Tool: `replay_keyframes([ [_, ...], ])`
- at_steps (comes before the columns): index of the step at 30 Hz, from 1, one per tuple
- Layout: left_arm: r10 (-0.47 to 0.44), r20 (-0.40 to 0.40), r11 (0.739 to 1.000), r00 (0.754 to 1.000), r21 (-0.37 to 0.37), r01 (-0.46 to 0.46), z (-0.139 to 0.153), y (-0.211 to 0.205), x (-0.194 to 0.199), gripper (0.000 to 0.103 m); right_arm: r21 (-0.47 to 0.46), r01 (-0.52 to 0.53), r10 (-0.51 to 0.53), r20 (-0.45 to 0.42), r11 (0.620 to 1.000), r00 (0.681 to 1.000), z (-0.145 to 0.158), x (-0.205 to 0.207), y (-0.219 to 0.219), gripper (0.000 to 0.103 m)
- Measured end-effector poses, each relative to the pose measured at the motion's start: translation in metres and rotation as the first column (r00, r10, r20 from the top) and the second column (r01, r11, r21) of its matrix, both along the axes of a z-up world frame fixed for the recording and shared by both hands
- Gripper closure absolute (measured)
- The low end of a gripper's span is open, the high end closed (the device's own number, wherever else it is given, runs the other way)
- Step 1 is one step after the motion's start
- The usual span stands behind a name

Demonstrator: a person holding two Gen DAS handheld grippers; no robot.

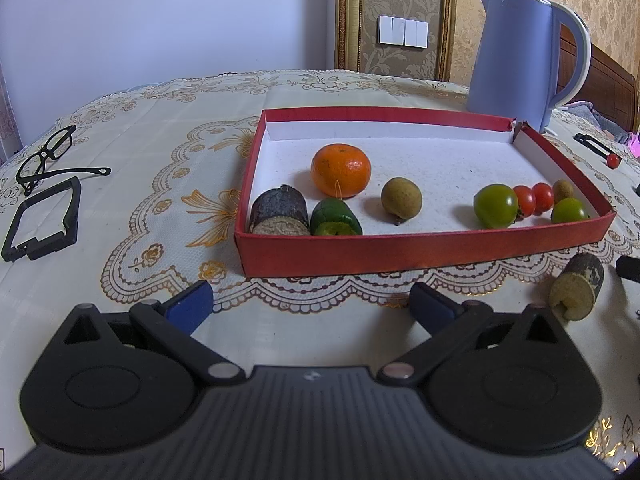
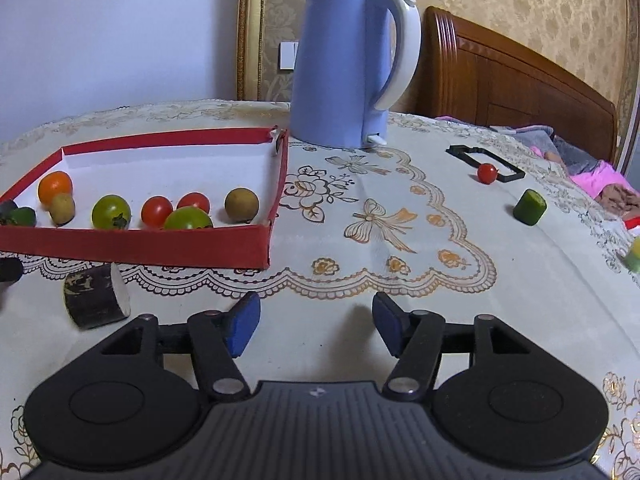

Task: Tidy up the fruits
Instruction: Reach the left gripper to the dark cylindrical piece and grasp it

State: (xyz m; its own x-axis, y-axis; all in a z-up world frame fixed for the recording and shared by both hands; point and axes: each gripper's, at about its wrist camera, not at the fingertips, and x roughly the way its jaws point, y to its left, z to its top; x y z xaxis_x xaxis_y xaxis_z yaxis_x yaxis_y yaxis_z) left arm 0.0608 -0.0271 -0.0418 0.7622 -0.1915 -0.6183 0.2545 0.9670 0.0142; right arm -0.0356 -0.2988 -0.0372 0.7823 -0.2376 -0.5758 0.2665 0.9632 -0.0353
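Room: a plain pale wall, patterned gold wallpaper with a gilt frame, a bank of wall switches [image 1: 403, 31] and a wooden headboard [image 2: 520, 80] at 1 o'clock in the right wrist view.

Surface: a table under a cream lace tablecloth [image 2: 380, 216] with gold floral and bow motifs.

A blue electric kettle [image 2: 340, 68] stands upright at 12 o'clock, just beyond the far right corner of the red box [image 1: 420, 252].

The red box holds an orange [image 1: 341, 170], a dark cut cylinder piece [image 1: 280, 210], a green cut piece [image 1: 335, 218], two brown longans, two green tomatoes and two red cherry tomatoes [image 1: 534, 199].

Outside the box: a second dark cut cylinder [image 2: 96, 300] at 9 o'clock of the right gripper [image 2: 316, 326], a green cut piece [image 2: 530, 207] and a red cherry tomato [image 2: 487, 173] at 2 o'clock, well apart.

Glasses [image 1: 52, 156] and a black frame [image 1: 42, 220] lie at 10 o'clock in the left wrist view.

Left gripper [image 1: 310, 306]: fingers released, spread wide, empty. Right gripper: fingers released, part-spread, empty.
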Motion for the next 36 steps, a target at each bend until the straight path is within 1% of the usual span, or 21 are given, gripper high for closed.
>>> replay_keyframes([
  [1, 0.000, 0.000, 1.000, 1.000, 0.000, 0.000, 0.000, 0.000, 0.000, 0.000, 0.006, 0.006, -0.006, -0.002, 1.000, 1.000, 0.000, 0.001, -0.001, 0.034],
  [6, -0.008, 0.000, 1.000, 1.000, 0.015, 0.008, 0.003, -0.002, -0.005, 0.000, 0.044, 0.025, -0.025, -0.006, 0.999, 1.000, -0.002, 0.001, -0.008, 0.029],
  [9, -0.015, 0.041, 1.000, 0.999, 0.003, 0.015, 0.015, -0.009, -0.022, 0.000, 0.049, 0.035, -0.035, -0.009, 0.998, 0.999, -0.002, 0.000, -0.010, 0.025],
  [11, -0.055, 0.060, 0.998, 0.997, -0.030, 0.057, 0.023, -0.018, -0.036, 0.000, 0.057, 0.037, -0.037, -0.010, 0.998, 0.999, -0.002, 0.000, -0.011, 0.024],
  [13, -0.097, 0.065, 0.994, 0.993, -0.035, 0.100, 0.029, -0.034, -0.048, 0.000, 0.064, 0.039, -0.038, -0.010, 0.997, 0.999, -0.002, 0.000, -0.013, 0.023],
  [14, -0.108, 0.064, 0.993, 0.992, -0.034, 0.110, 0.031, -0.042, -0.052, 0.000, 0.067, 0.038, -0.038, -0.009, 0.997, 0.999, -0.002, 0.000, -0.013, 0.023],
  [17, -0.136, 0.073, 0.988, 0.988, -0.063, 0.141, 0.034, -0.065, -0.065, 0.000, 0.067, 0.041, -0.040, -0.011, 0.997, 0.999, -0.002, 0.000, -0.013, 0.022],
  [24, -0.141, 0.060, 0.989, 0.988, -0.039, 0.144, 0.024, -0.101, -0.071, 0.000, 0.071, 0.039, -0.038, -0.011, 0.997, 0.999, -0.002, 0.001, -0.013, 0.021],
  [29, -0.158, 0.064, 0.987, 0.985, 0.035, 0.156, 0.011, -0.118, -0.061, 0.000, 0.071, 0.039, -0.039, -0.012, 0.997, 0.999, -0.002, 0.001, -0.014, 0.020],
  [32, -0.160, 0.054, 0.987, 0.986, 0.040, 0.158, 0.005, -0.120, -0.056, 0.001, 0.071, 0.039, -0.039, -0.012, 0.997, 0.999, -0.002, 0.000, -0.013, 0.020],
  [36, -0.171, 0.028, 0.985, 0.985, 0.023, 0.171, -0.001, -0.119, -0.052, 0.008, 0.072, 0.039, -0.039, -0.012, 0.997, 0.999, -0.002, 0.000, -0.013, 0.020],
])
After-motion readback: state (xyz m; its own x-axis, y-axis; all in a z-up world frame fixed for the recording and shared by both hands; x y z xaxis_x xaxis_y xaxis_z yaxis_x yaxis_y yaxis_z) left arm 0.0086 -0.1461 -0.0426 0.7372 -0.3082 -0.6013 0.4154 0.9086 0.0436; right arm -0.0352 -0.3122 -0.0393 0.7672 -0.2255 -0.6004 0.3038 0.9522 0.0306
